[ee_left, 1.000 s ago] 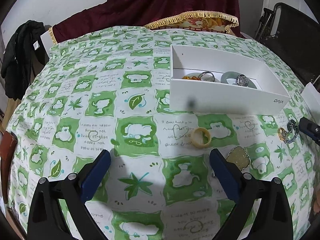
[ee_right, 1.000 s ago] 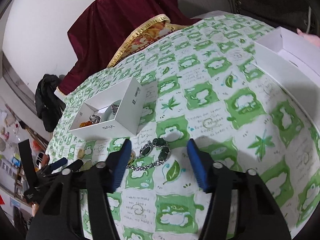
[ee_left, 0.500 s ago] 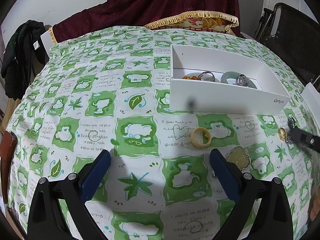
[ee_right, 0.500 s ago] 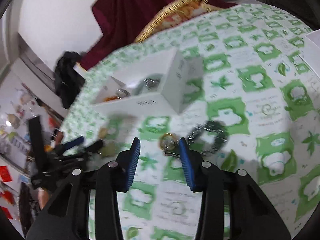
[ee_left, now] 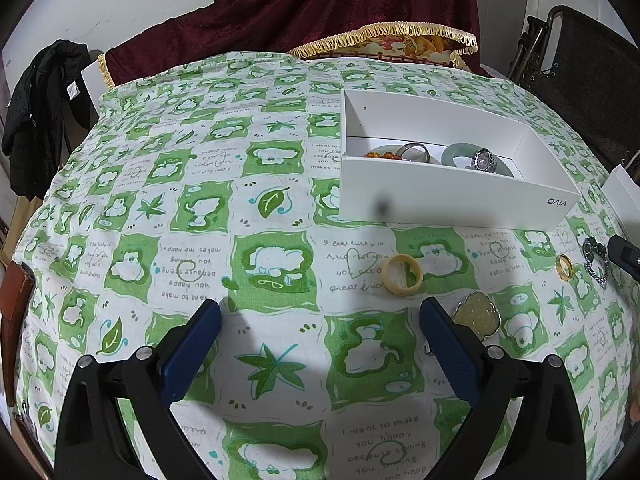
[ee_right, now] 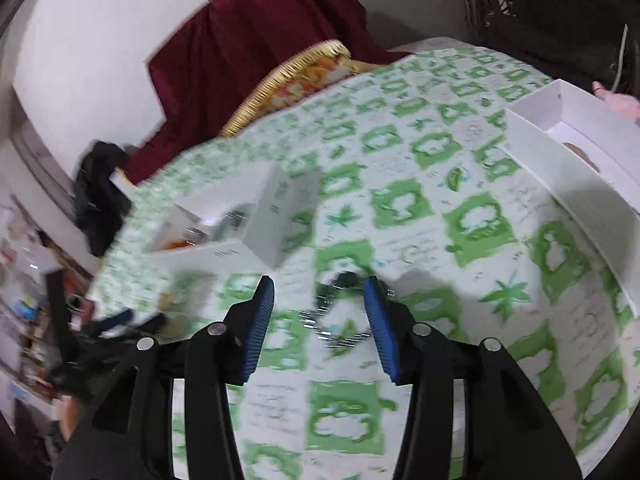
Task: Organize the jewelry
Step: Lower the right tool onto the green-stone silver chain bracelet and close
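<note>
A white box [ee_left: 452,200] on the green-patterned cloth holds amber beads, a silver ring, a jade bangle [ee_left: 460,154] and a watch. On the cloth in front of it lie a cream ring [ee_left: 401,273], a pale yellow pendant [ee_left: 480,315], a gold ring [ee_left: 564,267] and a dark green chain bracelet [ee_left: 596,258]. My left gripper [ee_left: 320,328] is open and empty, hovering near the cream ring. My right gripper [ee_right: 319,312] is open, its fingers on either side of the bracelet [ee_right: 340,312], which is blurred. Its tip shows at the right edge of the left view [ee_left: 624,254].
A second white box [ee_right: 576,168] stands at the right of the right wrist view. A dark red cloth with gold fringe [ee_left: 384,36] lies past the table's far edge. A black garment [ee_left: 36,108] hangs at the left.
My right gripper has swung back over the bracelet and widened its fingers, after narrowing near the gold ring half a second ago. The left gripper has not moved.
</note>
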The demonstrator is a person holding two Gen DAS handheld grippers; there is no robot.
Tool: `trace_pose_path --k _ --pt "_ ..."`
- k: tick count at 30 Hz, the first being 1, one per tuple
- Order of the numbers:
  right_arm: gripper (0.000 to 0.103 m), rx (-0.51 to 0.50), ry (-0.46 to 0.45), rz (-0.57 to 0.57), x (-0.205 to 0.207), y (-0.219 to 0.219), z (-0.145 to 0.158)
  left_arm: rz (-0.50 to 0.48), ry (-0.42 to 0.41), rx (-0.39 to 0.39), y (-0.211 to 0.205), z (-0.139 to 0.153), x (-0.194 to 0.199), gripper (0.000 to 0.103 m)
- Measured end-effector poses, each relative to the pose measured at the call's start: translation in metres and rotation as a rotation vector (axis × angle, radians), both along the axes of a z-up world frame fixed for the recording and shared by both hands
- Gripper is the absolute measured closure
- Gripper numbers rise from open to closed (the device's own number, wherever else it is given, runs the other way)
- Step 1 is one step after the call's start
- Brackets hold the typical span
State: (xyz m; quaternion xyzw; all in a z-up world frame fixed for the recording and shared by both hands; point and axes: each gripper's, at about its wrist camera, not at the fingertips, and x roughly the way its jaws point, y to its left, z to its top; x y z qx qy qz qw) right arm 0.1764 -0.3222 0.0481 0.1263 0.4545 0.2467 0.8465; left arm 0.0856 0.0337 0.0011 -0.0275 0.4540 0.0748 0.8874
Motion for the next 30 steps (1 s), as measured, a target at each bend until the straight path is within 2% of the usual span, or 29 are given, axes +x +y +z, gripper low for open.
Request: trace_pose_path --k 9,11,13,16,19,22,27,28,30 --pt "0.057 -0.083 0.03 -0.002 0.017 0.003 -0.015 0.0 0.0 0.0 0.0 0.0 0.0 0.003" --pt "0.06 -0.086 0.027 0.009 0.017 0.003 -0.014 -0.001 0.0 0.0 0.0 0.0 0.0 0.003" --pt "0.07 -0.065 0.042 0.034 0.015 0.004 -0.015 -0.008 0.002 -0.001 0.001 0.0 0.0 0.003" --pt "0.073 -0.038 0.06 0.123 0.008 0.015 -0.015 -0.027 0.008 -0.011 0.003 0.001 -0.001 0.003" --pt "0.076 -0.097 0.02 0.131 0.003 0.023 -0.012 -0.03 0.004 -0.029 0.006 0.002 -0.001 0.003" --pt "0.076 -0.125 0.006 0.092 0.006 0.018 -0.012 -0.039 -0.01 -0.086 0.016 0.006 -0.001 0.003" --pt "0.074 -0.162 -0.018 0.103 0.004 0.024 -0.011 0.008 -0.074 -0.304 0.053 0.015 -0.002 0.004" --pt "0.074 -0.155 -0.015 0.101 0.003 0.024 -0.012 0.003 -0.082 -0.331 0.055 0.015 -0.003 0.004" --pt "0.074 -0.142 -0.008 0.096 0.003 0.024 -0.012 -0.019 -0.086 -0.333 0.05 0.017 -0.002 0.004"
